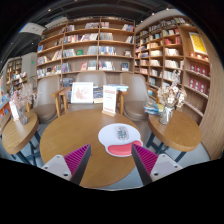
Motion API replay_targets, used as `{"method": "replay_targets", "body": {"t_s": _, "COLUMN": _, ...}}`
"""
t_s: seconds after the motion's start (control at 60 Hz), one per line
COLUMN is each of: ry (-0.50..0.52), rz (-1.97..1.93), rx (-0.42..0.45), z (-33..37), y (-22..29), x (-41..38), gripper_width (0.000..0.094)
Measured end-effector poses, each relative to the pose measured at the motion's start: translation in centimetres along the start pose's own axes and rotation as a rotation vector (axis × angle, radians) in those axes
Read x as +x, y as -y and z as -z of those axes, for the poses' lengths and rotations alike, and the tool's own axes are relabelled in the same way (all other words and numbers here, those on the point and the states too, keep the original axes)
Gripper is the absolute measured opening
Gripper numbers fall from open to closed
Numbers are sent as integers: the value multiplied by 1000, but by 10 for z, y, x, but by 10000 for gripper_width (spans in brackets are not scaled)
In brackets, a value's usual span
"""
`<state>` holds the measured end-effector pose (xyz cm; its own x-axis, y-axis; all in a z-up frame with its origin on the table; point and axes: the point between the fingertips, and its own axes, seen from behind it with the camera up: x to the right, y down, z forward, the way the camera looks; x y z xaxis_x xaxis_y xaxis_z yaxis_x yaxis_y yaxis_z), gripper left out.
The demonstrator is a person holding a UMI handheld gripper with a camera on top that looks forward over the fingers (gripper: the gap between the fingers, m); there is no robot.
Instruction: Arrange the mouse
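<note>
A white mouse (120,132) sits on a round white pad (113,134) that lies partly over a pink-red pad (120,149) on the round wooden table (85,130). My gripper (110,158) is above the table's near part, with the mouse just ahead of the fingers and slightly right of centre. The fingers are open, with magenta pads (76,155) showing on both sides, and nothing is between them.
Another round wooden table (178,132) stands to the right with a vase of flowers (168,100). A third table (20,130) is at the left. Chairs, a small display table (92,95) with signs, and tall bookshelves (95,45) stand beyond.
</note>
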<state>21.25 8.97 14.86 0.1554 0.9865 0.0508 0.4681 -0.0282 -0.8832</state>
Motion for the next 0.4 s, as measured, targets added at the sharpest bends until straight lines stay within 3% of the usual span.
{"method": "replay_targets", "body": {"t_s": 0.167, "ry": 17, "rz": 37, "rx": 24, "z": 47, "y": -20, "x": -19, "gripper_width": 848}}
{"method": "replay_targets", "body": {"t_s": 0.4, "ry": 27, "rz": 36, "rx": 21, "z": 50, "y": -28, "x": -20, "gripper_width": 850}}
